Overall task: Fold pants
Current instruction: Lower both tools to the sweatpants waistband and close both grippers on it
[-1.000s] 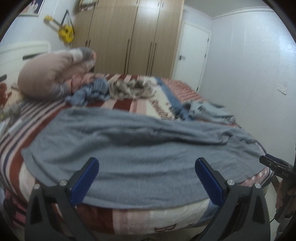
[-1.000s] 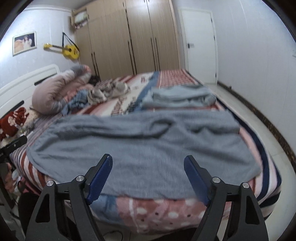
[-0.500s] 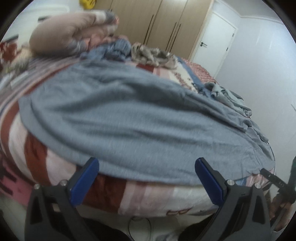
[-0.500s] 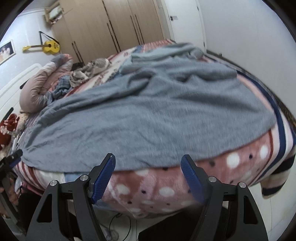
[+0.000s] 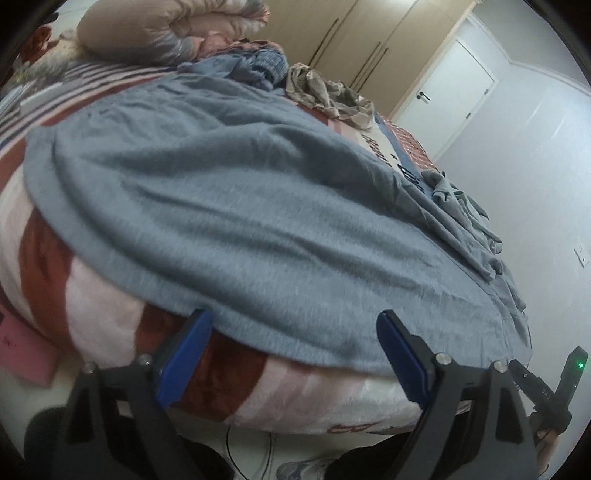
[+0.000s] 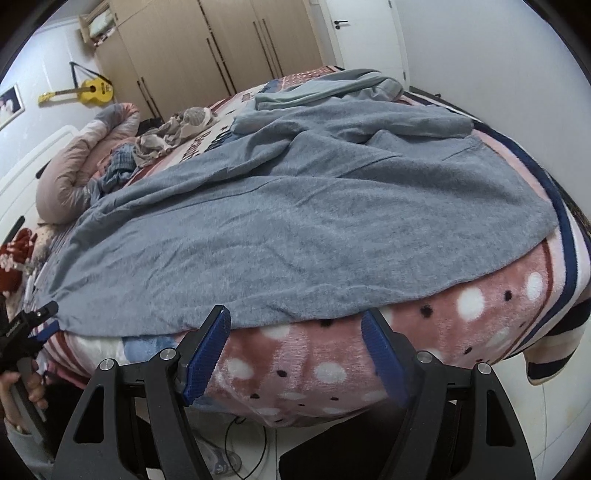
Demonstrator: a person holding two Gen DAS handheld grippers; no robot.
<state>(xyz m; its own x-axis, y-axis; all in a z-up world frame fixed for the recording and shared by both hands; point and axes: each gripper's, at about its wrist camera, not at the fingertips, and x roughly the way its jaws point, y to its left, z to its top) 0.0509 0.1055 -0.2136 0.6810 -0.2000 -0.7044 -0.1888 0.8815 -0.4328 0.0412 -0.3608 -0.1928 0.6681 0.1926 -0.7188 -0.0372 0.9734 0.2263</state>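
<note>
Grey-blue pants (image 5: 258, 206) lie spread across the near end of the bed, their edge hanging just over its front. They also show in the right wrist view (image 6: 295, 229). My left gripper (image 5: 291, 350) is open and empty, low at the bed's front edge, its blue pads on either side of the pants' hem. My right gripper (image 6: 295, 350) is open and empty, just below the hem, in front of the dotted pink blanket (image 6: 332, 369). Each gripper shows at the edge of the other's view.
A second grey garment (image 6: 332, 92) lies behind the pants. Crumpled clothes (image 5: 325, 92) and a rolled pink duvet (image 5: 166, 33) lie further back. Wardrobe (image 6: 221, 48), door and white wall stand beyond. Cable and shoes lie on the floor below.
Both grippers have dropped and moved in close to the front edge of the bed, now level with the pants' hem. Both stay open.
</note>
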